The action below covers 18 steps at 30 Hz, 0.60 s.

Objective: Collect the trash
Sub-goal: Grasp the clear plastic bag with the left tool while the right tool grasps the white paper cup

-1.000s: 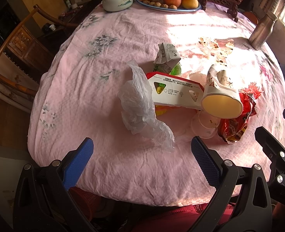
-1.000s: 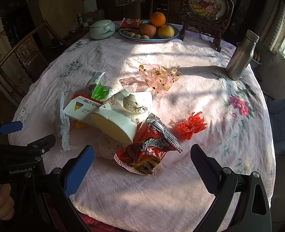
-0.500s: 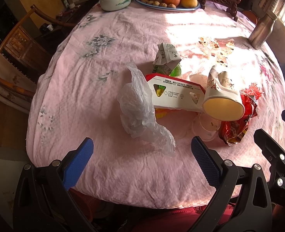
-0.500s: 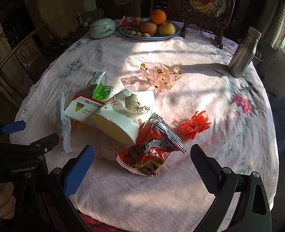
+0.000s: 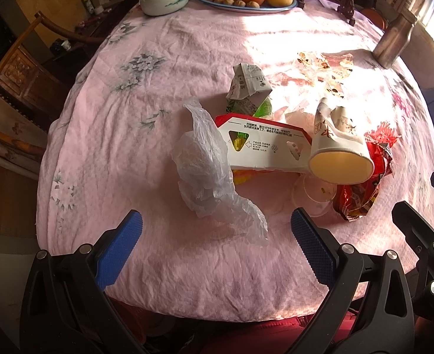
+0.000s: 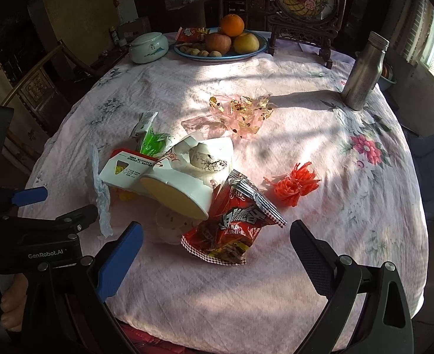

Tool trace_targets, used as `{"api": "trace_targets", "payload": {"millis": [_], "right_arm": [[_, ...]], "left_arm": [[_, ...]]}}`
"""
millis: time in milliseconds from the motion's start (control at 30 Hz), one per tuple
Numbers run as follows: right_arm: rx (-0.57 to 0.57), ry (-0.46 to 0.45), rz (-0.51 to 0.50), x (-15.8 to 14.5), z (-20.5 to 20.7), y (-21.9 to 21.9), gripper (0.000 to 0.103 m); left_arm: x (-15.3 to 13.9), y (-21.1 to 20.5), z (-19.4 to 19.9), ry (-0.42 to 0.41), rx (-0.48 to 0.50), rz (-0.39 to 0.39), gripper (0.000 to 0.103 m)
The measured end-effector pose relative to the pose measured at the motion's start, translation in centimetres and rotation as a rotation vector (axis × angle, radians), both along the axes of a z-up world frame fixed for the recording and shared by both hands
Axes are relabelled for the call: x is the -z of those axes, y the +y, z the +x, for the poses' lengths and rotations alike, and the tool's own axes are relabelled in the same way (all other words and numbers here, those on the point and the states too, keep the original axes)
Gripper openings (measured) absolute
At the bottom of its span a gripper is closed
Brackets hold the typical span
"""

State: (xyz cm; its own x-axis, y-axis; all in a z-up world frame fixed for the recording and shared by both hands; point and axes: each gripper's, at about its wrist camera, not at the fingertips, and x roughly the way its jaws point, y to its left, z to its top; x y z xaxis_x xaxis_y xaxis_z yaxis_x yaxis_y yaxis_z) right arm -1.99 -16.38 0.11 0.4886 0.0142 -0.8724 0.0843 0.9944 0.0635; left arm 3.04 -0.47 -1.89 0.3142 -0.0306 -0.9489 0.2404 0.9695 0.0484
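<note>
Trash lies heaped mid-table on a pink cloth. A crumpled clear plastic bag sits just beyond my left gripper, which is open and empty. Behind the bag are a white and red carton, a crushed green-white carton and a tipped paper cup. In the right wrist view the red snack wrapper lies just ahead of my open, empty right gripper. Also there are the cup, a red shredded scrap and a pink-gold wrapper.
A fruit plate, a lidded ceramic jar, a carved framed screen and a steel bottle stand along the far side. Wooden chairs stand left of the table. Bare cloth lies near the right front edge.
Both grippers have edged forward and slightly lower toward the trash pile, which looks a little closer. Nothing on the table has moved; both stay open.
</note>
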Motion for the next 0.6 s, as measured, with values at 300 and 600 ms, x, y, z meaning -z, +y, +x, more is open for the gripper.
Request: {"api": "trace_targets", "payload": {"millis": [300, 600], "right_arm": [[0.032, 0.022, 0.035, 0.1, -2.1, 0.7, 0.097], [0.145, 0.06, 0.06, 1.3, -5.5, -0.4, 0.097]], "left_arm": [[0.3, 2.0, 1.5, -0.027, 0.023, 0.033, 0.096], [3.1, 5.6, 2.3, 0.055, 0.038, -0.051, 0.096]]}}
